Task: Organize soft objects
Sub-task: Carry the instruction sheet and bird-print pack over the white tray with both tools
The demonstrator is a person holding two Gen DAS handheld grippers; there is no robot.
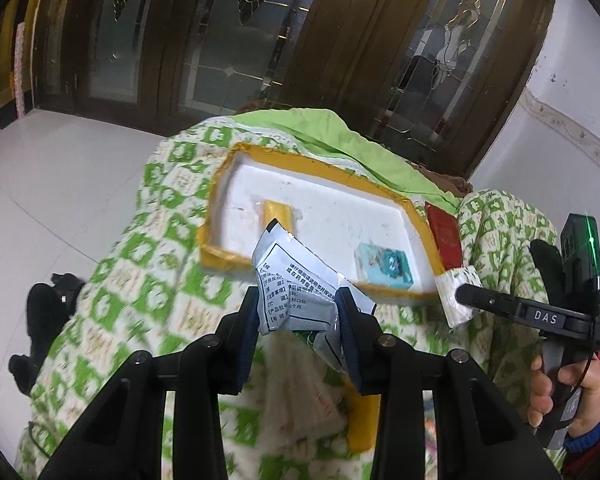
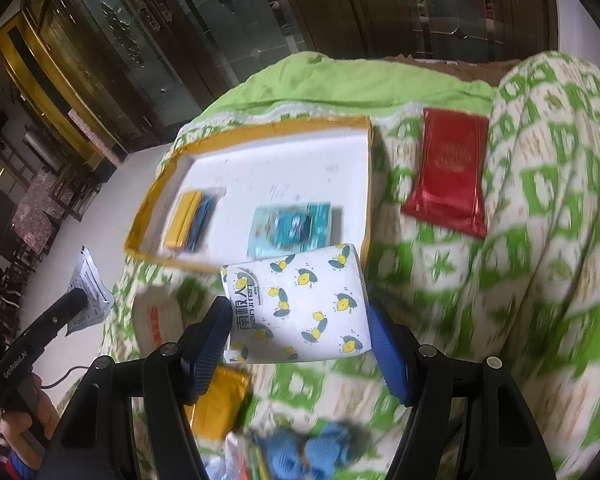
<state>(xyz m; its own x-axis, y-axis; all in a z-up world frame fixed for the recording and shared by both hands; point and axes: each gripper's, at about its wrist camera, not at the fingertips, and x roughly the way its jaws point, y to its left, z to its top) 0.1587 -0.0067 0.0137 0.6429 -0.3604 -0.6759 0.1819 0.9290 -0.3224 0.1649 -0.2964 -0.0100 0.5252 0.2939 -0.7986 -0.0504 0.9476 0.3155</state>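
Showing both grippers loaded and poised near the yellow-rimmed tray, the landmark lying on the green-patterned quilt. Left gripper: pressed nearly together, pinching a crumpled white printed sachet just before the tray's near rim. Right gripper: closed across a lemon-print tissue pack, also at the near rim. Inside the tray lie a yellow-and-blue packet and a teal packet; a red pouch rests just beside the tray's right wall. Step in hand, apparently: carrying. Next calls for lowering each item over the rim onto bare tray floor, then releasing.
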